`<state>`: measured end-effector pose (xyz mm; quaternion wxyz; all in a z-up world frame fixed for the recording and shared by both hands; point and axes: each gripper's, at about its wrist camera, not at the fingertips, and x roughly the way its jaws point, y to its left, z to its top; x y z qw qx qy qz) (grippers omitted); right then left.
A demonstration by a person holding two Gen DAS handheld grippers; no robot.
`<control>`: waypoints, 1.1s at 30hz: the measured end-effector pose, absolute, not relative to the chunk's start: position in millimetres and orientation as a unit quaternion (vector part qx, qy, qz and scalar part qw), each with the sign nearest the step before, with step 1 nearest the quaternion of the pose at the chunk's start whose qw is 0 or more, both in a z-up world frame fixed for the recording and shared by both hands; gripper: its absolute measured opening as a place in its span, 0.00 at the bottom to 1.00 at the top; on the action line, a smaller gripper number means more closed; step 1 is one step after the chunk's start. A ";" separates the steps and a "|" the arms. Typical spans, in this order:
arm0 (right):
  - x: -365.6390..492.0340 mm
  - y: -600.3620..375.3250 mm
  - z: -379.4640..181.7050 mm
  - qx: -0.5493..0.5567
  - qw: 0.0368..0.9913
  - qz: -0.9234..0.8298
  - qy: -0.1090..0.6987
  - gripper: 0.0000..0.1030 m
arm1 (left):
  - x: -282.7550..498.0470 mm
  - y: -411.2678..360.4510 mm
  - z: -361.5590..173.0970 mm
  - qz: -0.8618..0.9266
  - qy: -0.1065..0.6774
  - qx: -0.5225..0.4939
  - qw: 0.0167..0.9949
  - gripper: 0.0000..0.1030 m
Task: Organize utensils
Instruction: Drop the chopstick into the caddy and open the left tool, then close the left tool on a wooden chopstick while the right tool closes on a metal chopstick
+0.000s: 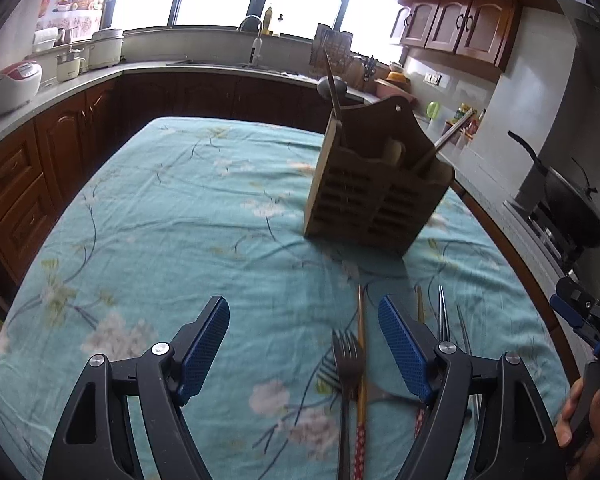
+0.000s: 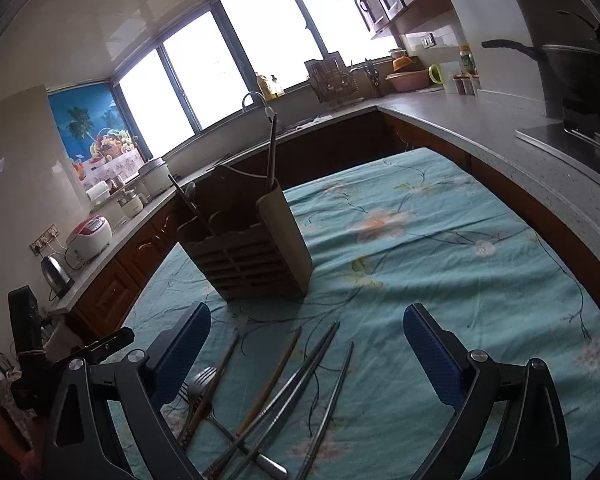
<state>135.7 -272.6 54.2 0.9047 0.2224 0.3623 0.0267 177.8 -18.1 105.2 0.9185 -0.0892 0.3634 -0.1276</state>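
A brown slotted utensil holder (image 1: pixel 374 196) stands on the teal floral tablecloth (image 1: pixel 180 216), with a few long utensils sticking out of it; it also shows in the right wrist view (image 2: pixel 256 248). Loose utensils lie near the table's front: a fork (image 1: pixel 346 364), a wooden chopstick with a red dotted end (image 1: pixel 361 376) and metal chopsticks (image 1: pixel 444 320). In the right wrist view the fork (image 2: pixel 199 384), wooden chopsticks (image 2: pixel 274 376) and metal chopsticks (image 2: pixel 312 364) lie between my fingers. My left gripper (image 1: pixel 302 320) is open above the fork. My right gripper (image 2: pixel 306 332) is open and empty above the chopsticks.
Wooden kitchen cabinets and a grey counter (image 1: pixel 28 112) wrap around the table. A rice cooker (image 1: pixel 12 84) and pots stand on the left counter, a black wok (image 1: pixel 572 200) on the stove at right. The right gripper's body (image 1: pixel 584 316) shows at the right edge.
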 end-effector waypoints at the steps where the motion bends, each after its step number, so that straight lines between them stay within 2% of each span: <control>1: 132.3 -272.9 51.6 0.223 0.902 0.024 0.369 0.95 | 174.9 -18.9 102.2 -0.129 0.367 -0.089 0.917 0.75; 11: 110.7 -265.2 36.4 0.179 0.898 -0.008 0.402 0.94 | 165.9 -31.3 93.4 -0.136 0.393 -0.069 0.907 0.75; 13: 112.4 -262.8 32.0 0.172 0.894 -0.010 0.413 0.88 | 169.1 -34.8 93.9 -0.140 0.393 -0.066 0.907 0.75; 15: 113.8 -261.5 27.9 0.168 0.891 -0.017 0.421 0.78 | 171.7 -38.2 95.2 -0.144 0.394 -0.060 0.906 0.75; 20: 120.1 -257.4 15.1 0.166 0.880 -0.012 0.444 0.68 | 186.5 -50.3 95.0 -0.153 0.405 -0.040 0.900 0.74; 29: 138.9 -254.1 2.4 0.167 0.868 -0.001 0.468 0.62 | 224.8 -79.3 81.4 -0.165 0.430 -0.001 0.888 0.73; 33: 152.7 -252.6 -7.9 0.158 0.859 0.000 0.487 0.54 | 246.4 -96.5 73.8 -0.176 0.444 0.023 0.878 0.72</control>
